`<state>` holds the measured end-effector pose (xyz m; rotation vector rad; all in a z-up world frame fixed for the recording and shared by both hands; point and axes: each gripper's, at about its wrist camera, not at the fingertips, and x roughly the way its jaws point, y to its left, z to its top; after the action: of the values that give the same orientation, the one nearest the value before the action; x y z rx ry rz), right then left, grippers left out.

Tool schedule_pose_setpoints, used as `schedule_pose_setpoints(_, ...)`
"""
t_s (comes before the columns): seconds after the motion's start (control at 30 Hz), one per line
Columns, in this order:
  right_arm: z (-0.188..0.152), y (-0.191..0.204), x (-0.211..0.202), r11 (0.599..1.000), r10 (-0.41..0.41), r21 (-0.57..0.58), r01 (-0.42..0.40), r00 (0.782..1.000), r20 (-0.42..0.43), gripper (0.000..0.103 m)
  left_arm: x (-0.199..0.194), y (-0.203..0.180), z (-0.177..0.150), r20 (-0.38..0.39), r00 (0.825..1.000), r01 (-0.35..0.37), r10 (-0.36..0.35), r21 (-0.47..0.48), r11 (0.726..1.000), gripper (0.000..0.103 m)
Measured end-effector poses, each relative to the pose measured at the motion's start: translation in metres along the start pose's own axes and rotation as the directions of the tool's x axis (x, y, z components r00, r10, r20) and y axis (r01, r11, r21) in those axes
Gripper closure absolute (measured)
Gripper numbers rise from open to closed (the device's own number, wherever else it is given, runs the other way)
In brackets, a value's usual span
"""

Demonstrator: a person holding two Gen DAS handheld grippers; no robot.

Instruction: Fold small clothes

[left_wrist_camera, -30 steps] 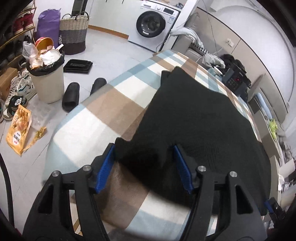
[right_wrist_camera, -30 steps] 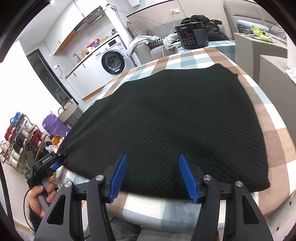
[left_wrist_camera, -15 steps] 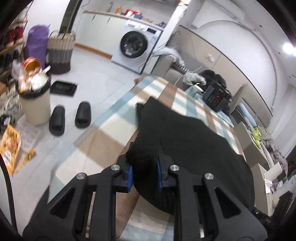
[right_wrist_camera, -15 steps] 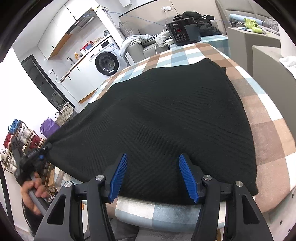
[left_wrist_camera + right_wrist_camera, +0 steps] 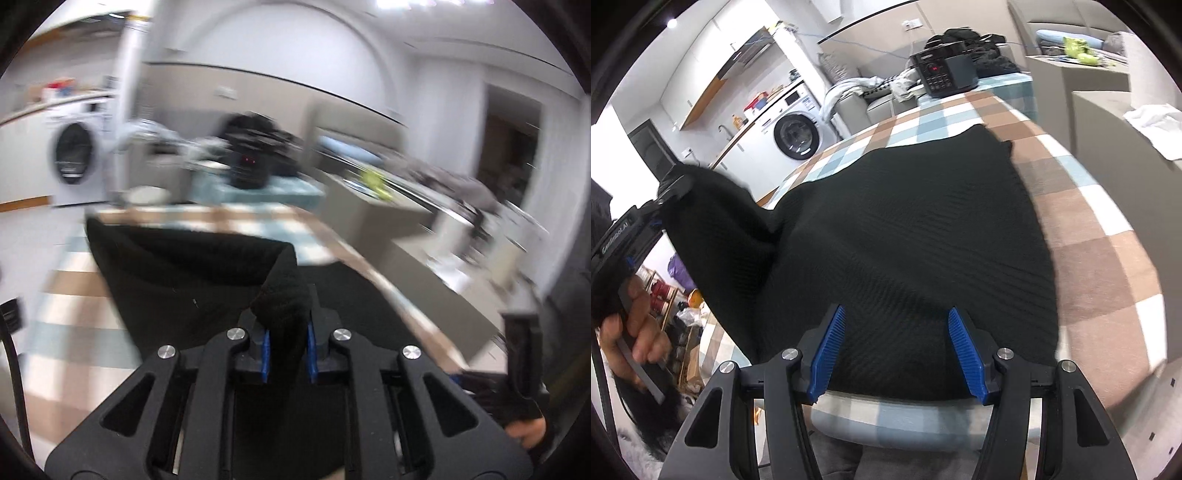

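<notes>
The black knitted garment [image 5: 905,236] lies spread on a table covered with a checked cloth [image 5: 1082,236] in brown, pale blue and white, and its near hem hangs close to the table's front edge. Its left corner is lifted off the table and drawn up into the air, so the fabric makes a tilted fold from the raised corner down to the flat part. The left gripper [image 5: 286,347] pinches this corner: a bunch of black fabric fills the narrow gap between its blue pads, and the jaws have just been closing onto it. In the right wrist view the same gripper [image 5: 670,190] is seen at the left, high above the table edge, with a person's hand [image 5: 631,325] around its grip. The right gripper [image 5: 895,350] is spread, its two blue pads stand well apart over the near hem of the garment, and nothing is pressed between them; I cannot tell if the fingertips touch the fabric. At the far end of the table stands a black appliance [image 5: 943,75] with a small red display, and behind it a washing machine [image 5: 794,134] stands against the wall. The left wrist view is blurred.
</notes>
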<state>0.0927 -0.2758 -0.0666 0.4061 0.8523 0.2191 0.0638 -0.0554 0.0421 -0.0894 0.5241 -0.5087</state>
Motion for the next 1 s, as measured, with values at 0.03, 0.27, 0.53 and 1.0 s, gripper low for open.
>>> schedule_pose_setpoints(0.03, 0.000, -0.004, -0.004, 1.000, -0.014, 0.007, 0.014, 1.000, 0.007, 0.044, 0.011, -0.012, -0.005, -0.029, 0.999, 0.044, -0.044, 0.009, 0.999, 0.091)
schedule_pose_setpoints(0.27, 0.005, -0.026, -0.016, 0.996, -0.086, 0.040, 0.085, 0.996, 0.021, 0.043, 0.069, -0.045, -0.071, -0.313, 0.908, 0.266, -0.279, -0.087, 0.960, 0.085)
schedule_pose_setpoints(0.53, 0.018, -0.018, -0.017, 0.997, 0.051, 0.051, -0.053, 0.998, 0.030, 0.044, 0.003, -0.008, -0.071, -0.193, 0.949, 0.233, -0.250, -0.107, 0.967, 0.029)
schedule_pose_setpoints(1.0, 0.025, 0.031, 0.042, 0.972, 0.235, 0.027, -0.233, 0.963, -0.135, 0.058, -0.018, 0.089, -0.093, -0.234, 0.972, -0.033, -0.037, -0.287, 0.957, 0.029)
